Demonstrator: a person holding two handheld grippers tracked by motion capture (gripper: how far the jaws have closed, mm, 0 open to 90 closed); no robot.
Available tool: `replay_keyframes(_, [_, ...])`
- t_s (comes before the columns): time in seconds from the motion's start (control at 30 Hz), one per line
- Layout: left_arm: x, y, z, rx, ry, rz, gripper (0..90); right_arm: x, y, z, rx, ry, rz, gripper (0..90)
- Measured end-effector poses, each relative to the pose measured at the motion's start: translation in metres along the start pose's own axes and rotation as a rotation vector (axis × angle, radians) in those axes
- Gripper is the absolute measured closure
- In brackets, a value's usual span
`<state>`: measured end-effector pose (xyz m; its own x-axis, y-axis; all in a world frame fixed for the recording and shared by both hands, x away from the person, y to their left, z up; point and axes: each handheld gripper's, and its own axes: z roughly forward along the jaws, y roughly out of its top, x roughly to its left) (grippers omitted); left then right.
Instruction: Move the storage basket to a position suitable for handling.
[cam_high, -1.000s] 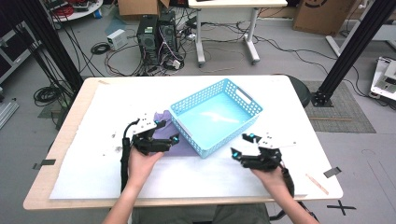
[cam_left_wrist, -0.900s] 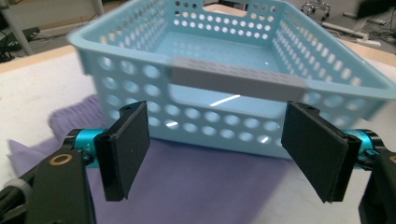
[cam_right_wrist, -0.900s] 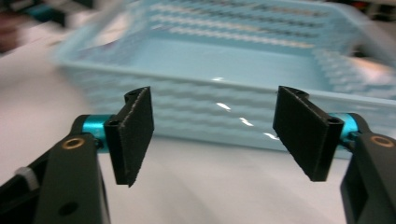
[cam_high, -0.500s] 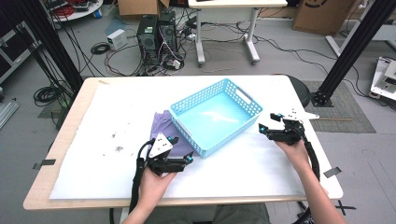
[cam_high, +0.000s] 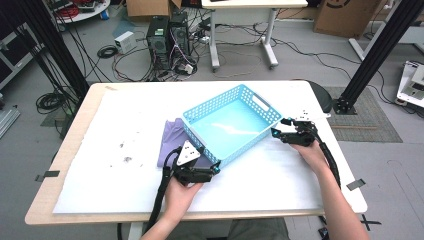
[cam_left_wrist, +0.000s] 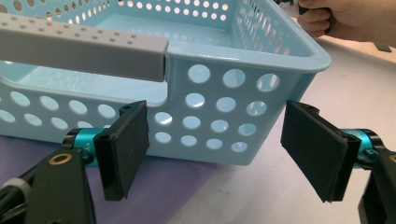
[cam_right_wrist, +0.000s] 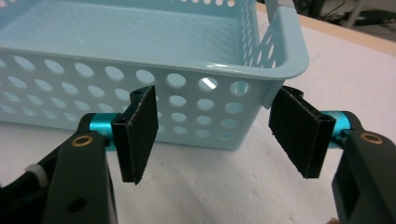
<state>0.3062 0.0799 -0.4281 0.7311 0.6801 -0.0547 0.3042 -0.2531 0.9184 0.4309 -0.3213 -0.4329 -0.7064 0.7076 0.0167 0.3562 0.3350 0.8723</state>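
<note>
While the white-covered tabletop (cam_high: 100, 125) carries everything, the light blue perforated basket (cam_high: 231, 122) sits turned at an angle near its middle, its left near part lying over a purple cloth (cam_high: 170, 142) that spreads out flat to the left of it. At the basket's near corner the left tool (cam_high: 216, 169) is held low by the person's left hand (cam_high: 181, 192), with a grey three-cornered plate on top; in the left gripper view its jaws stand wide apart just short of the basket's holed wall, nothing between them. At the basket's right side the right tool (cam_high: 274, 133) points at the wall from the right hand (cam_high: 310, 150); its jaws have just been closing a little, yet in the right gripper view they stand wide, just short of the corner, gripping nothing
</note>
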Motion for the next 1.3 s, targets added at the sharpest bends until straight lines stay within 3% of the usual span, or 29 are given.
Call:
replay_keyframes(0.2, [0.012, 0.006, -0.016, -0.051, 0.010, -0.016, 23.6, 0.006, 0.003, -0.008, 0.011, 0.014, -0.015, 36.1])
replay_keyframes(0.3, [0.021, 0.010, -0.027, -0.077, 0.017, -0.030, 23.9, 0.016, 0.007, -0.018, -0.005, 0.020, -0.027, 36.0])
replay_keyframes(0.43, [0.041, 0.011, -0.045, -0.115, 0.033, -0.064, 23.9, 0.034, 0.010, -0.029, -0.035, 0.031, -0.058, 36.0])
replay_keyframes(0.73, [0.078, -0.004, -0.068, -0.091, 0.113, -0.124, 25.3, 0.084, -0.006, -0.030, -0.042, 0.064, -0.112, 35.9])
replay_keyframes(0.87, [0.080, -0.010, -0.075, -0.070, 0.105, -0.113, 25.2, 0.089, -0.010, -0.029, -0.032, 0.073, -0.119, 35.3])
replay_keyframes(1.0, [0.075, -0.013, -0.078, -0.057, 0.087, -0.074, 24.7, 0.089, -0.012, -0.029, -0.019, 0.063, -0.104, 32.1])
replay_keyframes(1.13, [0.066, -0.011, -0.069, -0.025, 0.081, -0.016, 24.7, 0.085, -0.012, -0.026, -0.017, 0.034, -0.099, 29.1])
replay_keyframes(1.3, [0.065, -0.005, -0.052, 0.000, 0.072, -0.009, 24.2, 0.078, -0.006, -0.017, -0.012, 0.025, -0.091, 27.9])
